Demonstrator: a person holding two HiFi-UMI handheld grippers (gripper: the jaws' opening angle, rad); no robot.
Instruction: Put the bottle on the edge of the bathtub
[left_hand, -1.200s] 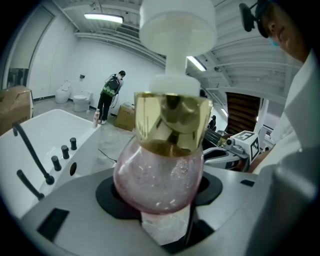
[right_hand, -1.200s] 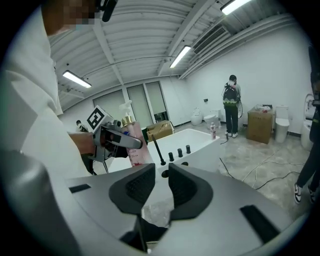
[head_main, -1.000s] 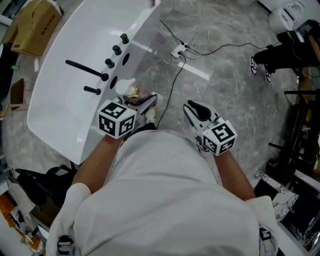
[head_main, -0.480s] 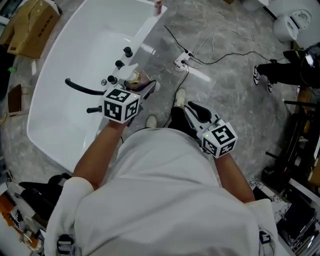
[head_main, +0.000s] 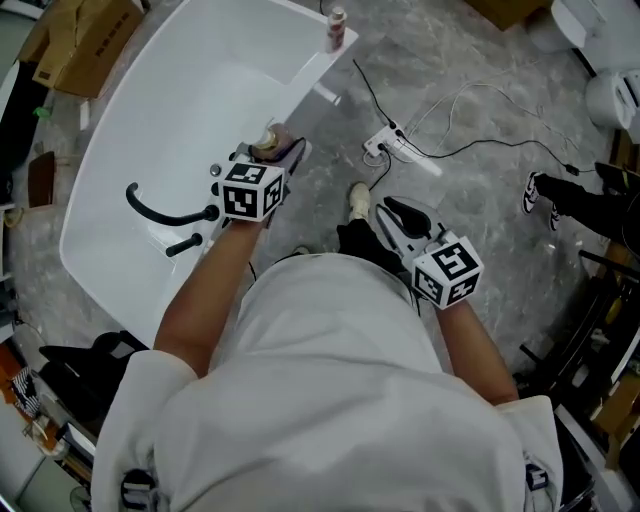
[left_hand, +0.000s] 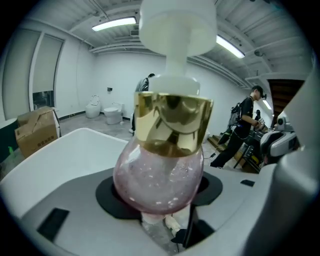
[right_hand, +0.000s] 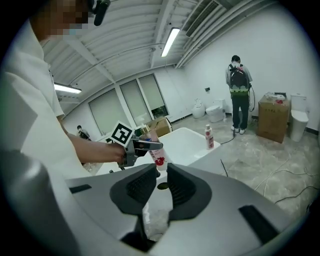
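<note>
Bottle (head_main: 266, 146), pink with a gold collar and white pump, had travelled toward 12 o'clock along the bathtub (head_main: 170, 90) rim in the last second, carried by our left gripper (head_main: 278, 158), whose jaws clamped its round belly. It now hung over the rim, the faucet (head_main: 150, 212) at its 8 o'clock. We could not tell whether its base touched. We judged only setting down and release remained. Our right gripper (head_main: 392, 214), at 4 o'clock, held nothing, jaws slightly parted.

Two bottles (head_main: 267, 146) (head_main: 337, 27), one bathtub (head_main: 180, 90), two hand-held grippers (head_main: 287, 152) (head_main: 386, 214)
</note>
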